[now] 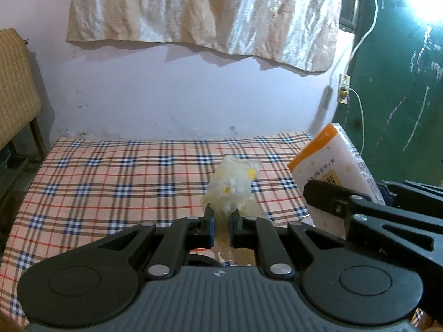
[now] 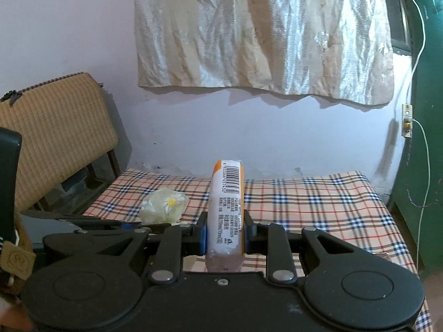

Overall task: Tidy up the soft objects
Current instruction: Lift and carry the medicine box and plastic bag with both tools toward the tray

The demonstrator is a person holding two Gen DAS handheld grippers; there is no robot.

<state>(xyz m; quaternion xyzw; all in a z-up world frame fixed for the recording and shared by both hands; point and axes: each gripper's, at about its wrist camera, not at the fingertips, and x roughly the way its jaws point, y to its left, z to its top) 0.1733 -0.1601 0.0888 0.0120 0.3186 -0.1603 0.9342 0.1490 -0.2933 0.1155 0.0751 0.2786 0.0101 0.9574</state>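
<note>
My left gripper point(image 1: 221, 228) is shut on a crumpled pale yellow cloth with daisy prints point(image 1: 235, 185), held above the plaid-covered surface point(image 1: 110, 179). The cloth also shows in the right wrist view point(image 2: 163, 204), at the left. My right gripper point(image 2: 224, 235) is shut on a white and orange tissue pack point(image 2: 227, 210), held upright on its edge, barcode side facing up. The pack also shows in the left wrist view point(image 1: 332, 171), tilted at the right, with the right gripper's black arm in front of it.
A plaid cloth point(image 2: 318, 210) covers the bed or table against a lilac wall. A woven tan chair back point(image 2: 55, 127) stands at the left. A green door point(image 1: 401, 83) and a hanging white cable point(image 2: 423, 144) are at the right. A shiny cloth point(image 2: 263, 33) hangs on the wall.
</note>
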